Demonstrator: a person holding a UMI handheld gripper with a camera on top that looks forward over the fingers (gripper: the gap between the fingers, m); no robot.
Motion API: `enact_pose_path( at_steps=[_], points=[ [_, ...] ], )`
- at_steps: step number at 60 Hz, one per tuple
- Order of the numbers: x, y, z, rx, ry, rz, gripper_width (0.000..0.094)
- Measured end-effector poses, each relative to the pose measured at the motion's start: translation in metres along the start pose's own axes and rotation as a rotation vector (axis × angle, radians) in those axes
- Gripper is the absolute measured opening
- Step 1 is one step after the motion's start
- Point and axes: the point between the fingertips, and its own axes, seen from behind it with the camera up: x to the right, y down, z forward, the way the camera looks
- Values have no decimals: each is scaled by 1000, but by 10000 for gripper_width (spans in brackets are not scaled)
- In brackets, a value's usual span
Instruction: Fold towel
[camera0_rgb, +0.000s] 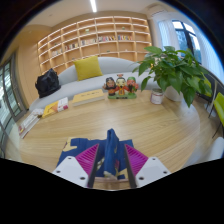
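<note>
The tool points out over a pale wooden surface; whether that surface is a bench or the floor cannot be told. The tool's two white fingers run forward and draw together. Their magenta pads face inward on either side of a dark blue towel. The towel stands as a narrow upright fold in the middle of the tool and fills the space between the pads, so the tool appears narrow and pinched on the cloth. Further blue cloth shows just outside each finger, low against the tool's body.

Just ahead of the tool the wood lies bare. Well beyond the tool and straight ahead, a small group of colourful dolls sits in a row. Behind them, farther from the tool, a light grey sofa runs across the room. A yellow cushion leans on its back, and a black bag rests on its seat to the left of the tool's line. Beyond the sofa, farthest from the tool, wooden shelves cover the wall and carry books and small items too small to tell apart.

Ahead of the tool and to its right, a leafy green plant spreads from a white pot standing on the wood. Ahead and to the tool's left, a few flat boxes or books lie near the sofa's foot.
</note>
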Motion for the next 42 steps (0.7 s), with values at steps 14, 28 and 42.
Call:
enact_pose_path(
  at_steps=[14,28,42],
  points=[
    [70,-9,-50,39,104,-73,853],
    [41,-23,-128,97,50,-162,852],
    [24,-16,-186,121,25,-217,855]
  ],
)
